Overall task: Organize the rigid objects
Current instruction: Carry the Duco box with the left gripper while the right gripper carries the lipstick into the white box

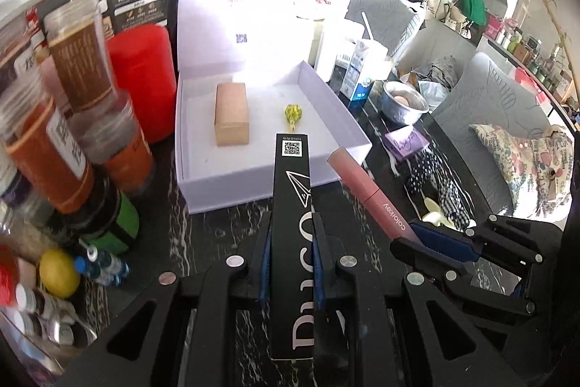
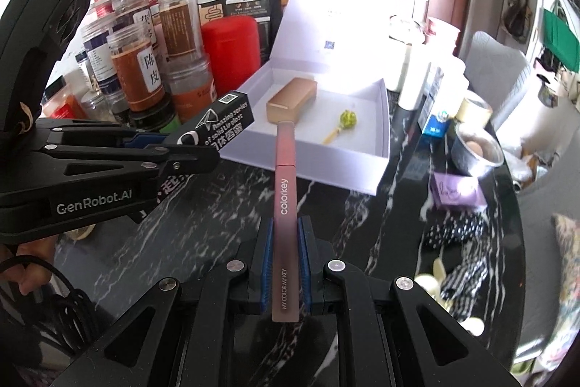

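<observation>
Item one: my left gripper (image 1: 291, 238) is clamped on a long black rectangular cardboard carton with a white paper-plane print (image 1: 293, 205), gripped across its narrow faces about mid-length, so its far end juts toward the box.

Item two: my right gripper (image 2: 284, 242) is closed on a slim pink matte lip-gloss tube (image 2: 285, 184), pinched near its lower end, which leaves most of the tube free ahead of the jaws for laying down.

Item three: an open white cardboard gift box with a raised hinged lid (image 1: 203, 176) sits on the black marble-patterned tabletop (image 1: 224, 227). It already holds a tan rectangular block (image 1: 232, 113) and a small yellow-green trinket on a stick (image 1: 293, 115), well apart. I judge the bare floor between and in front of them to be the intended spot for both held pieces.

Item four: plastic spice jars (image 2: 136, 75) and a red cylindrical canister (image 2: 232, 55) crowd the box's left side, so I would approach from the front edge.
</observation>
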`<state>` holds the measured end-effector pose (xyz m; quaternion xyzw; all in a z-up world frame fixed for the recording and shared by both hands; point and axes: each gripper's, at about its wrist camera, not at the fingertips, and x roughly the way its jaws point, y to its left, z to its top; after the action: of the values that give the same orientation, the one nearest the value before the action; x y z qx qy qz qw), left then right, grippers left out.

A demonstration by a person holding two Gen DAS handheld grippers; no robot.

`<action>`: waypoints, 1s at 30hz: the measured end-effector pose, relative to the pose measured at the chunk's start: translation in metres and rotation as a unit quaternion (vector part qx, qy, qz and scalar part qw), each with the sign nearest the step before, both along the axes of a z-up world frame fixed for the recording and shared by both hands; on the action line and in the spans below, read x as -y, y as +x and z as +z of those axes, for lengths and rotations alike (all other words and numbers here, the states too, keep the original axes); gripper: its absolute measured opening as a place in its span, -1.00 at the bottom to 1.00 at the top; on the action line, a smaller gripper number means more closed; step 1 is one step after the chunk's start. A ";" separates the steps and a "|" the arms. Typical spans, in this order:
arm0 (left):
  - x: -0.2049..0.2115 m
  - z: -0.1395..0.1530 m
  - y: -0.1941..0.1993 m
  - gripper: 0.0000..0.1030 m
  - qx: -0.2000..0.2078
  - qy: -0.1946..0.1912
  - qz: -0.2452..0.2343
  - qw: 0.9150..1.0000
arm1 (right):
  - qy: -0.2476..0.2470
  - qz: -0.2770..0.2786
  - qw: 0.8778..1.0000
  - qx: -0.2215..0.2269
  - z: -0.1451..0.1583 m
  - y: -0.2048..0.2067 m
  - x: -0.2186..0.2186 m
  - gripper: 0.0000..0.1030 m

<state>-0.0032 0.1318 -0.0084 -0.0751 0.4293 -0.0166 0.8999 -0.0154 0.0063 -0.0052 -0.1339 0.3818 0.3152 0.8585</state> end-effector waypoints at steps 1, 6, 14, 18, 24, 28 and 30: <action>-0.001 0.002 0.003 -0.65 0.002 0.001 0.000 1.000 | -0.001 0.000 1.000 0.002 0.002 0.002 -0.001 -0.74; -0.005 0.009 0.021 -0.65 0.012 0.000 0.001 1.000 | -0.002 -0.001 1.000 0.015 0.009 0.019 -0.006 -0.74; -0.013 0.015 0.048 -0.65 0.023 -0.003 0.001 1.000 | 0.001 0.000 1.000 0.030 0.019 0.046 -0.012 -0.74; -0.016 0.015 0.063 -0.65 0.023 -0.005 -0.002 1.000 | 0.001 0.002 0.999 0.033 0.021 0.058 -0.016 -0.74; -0.026 0.009 0.086 -0.65 0.019 -0.017 0.009 1.000 | -0.002 0.002 0.999 0.044 0.022 0.082 -0.021 -0.74; -0.033 0.004 0.103 -0.65 0.015 -0.015 0.019 1.000 | 0.000 -0.001 0.999 0.046 0.022 0.098 -0.023 -0.74; -0.037 0.002 0.112 -0.65 0.017 -0.013 0.025 0.999 | 0.000 -0.002 0.999 0.046 0.022 0.104 -0.025 -0.74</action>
<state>0.1085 0.1685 -0.0065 -0.0973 0.4116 -0.0006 0.9061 0.0891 0.0311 0.0168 -0.1479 0.3419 0.3073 0.8757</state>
